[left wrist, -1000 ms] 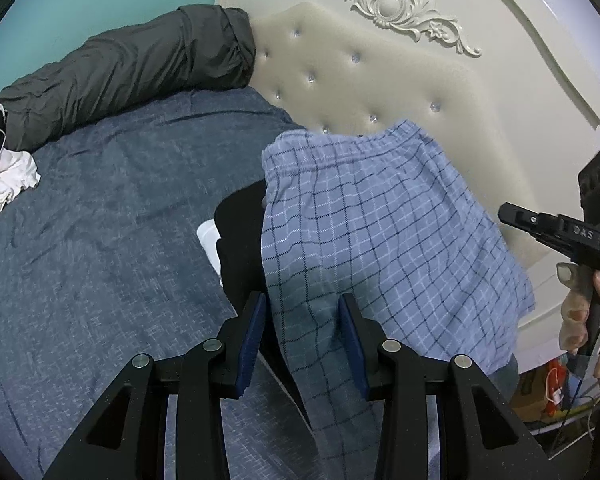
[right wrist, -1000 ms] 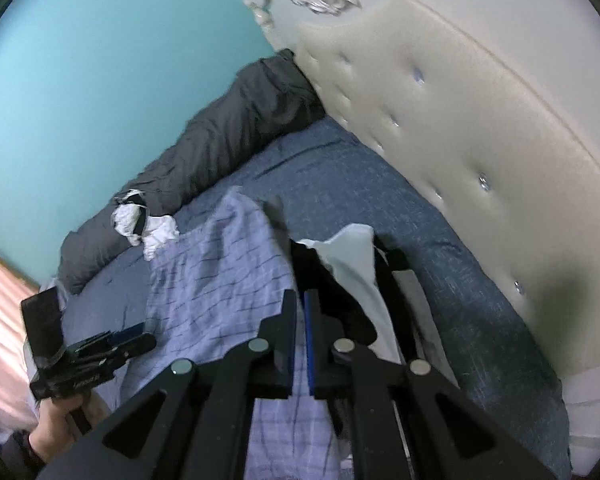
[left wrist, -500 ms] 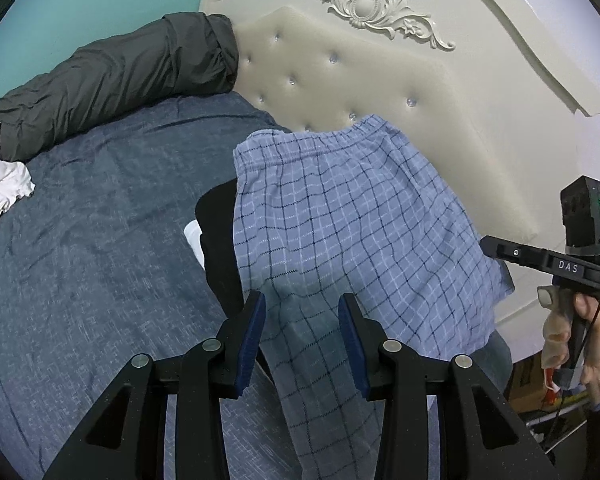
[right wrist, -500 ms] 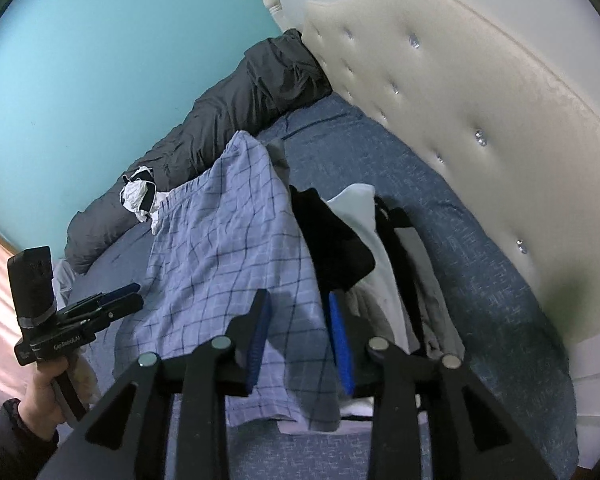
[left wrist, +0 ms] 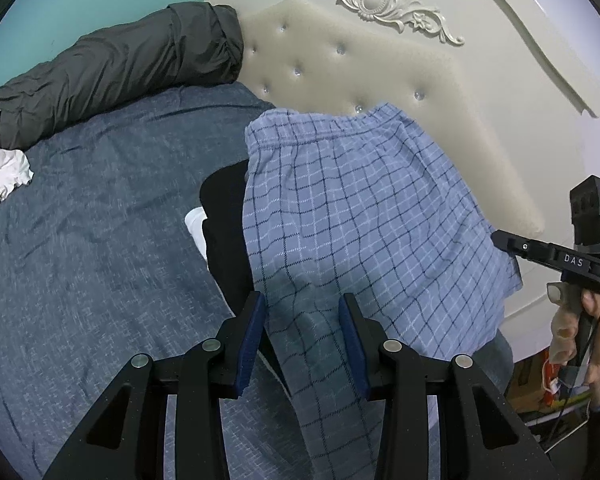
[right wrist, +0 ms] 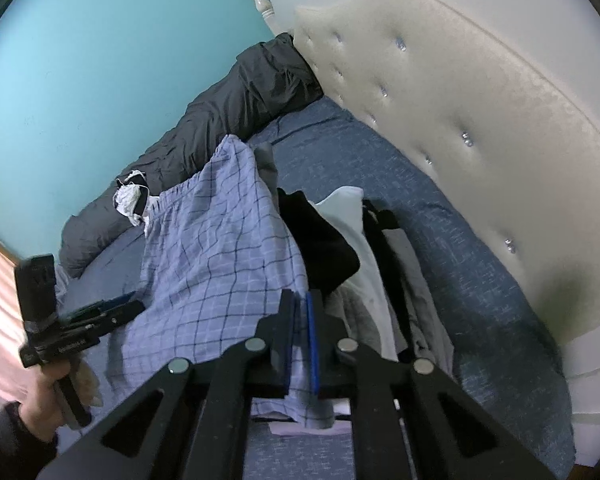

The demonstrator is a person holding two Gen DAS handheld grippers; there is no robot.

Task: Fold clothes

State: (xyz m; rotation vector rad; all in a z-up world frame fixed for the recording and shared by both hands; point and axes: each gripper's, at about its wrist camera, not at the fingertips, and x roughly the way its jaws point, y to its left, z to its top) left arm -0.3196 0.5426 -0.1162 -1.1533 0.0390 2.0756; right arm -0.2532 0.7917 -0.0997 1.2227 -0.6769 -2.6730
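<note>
Lying limp over piled clothes, the soft blue checked cotton shorts [left wrist: 360, 216] have their hem pinched by the right gripper [right wrist: 300, 344], left gripper [left wrist: 302, 340] agape; the waistband suits gripping.

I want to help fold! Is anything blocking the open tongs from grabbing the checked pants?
Nothing visible is. The left tongs stand open with the checked pants right between their blue pads, cloth only. The right tongs already pinch another edge.

Left gripper [left wrist: 302, 332] agape — right gripper [right wrist: 300, 332] pinched.
</note>
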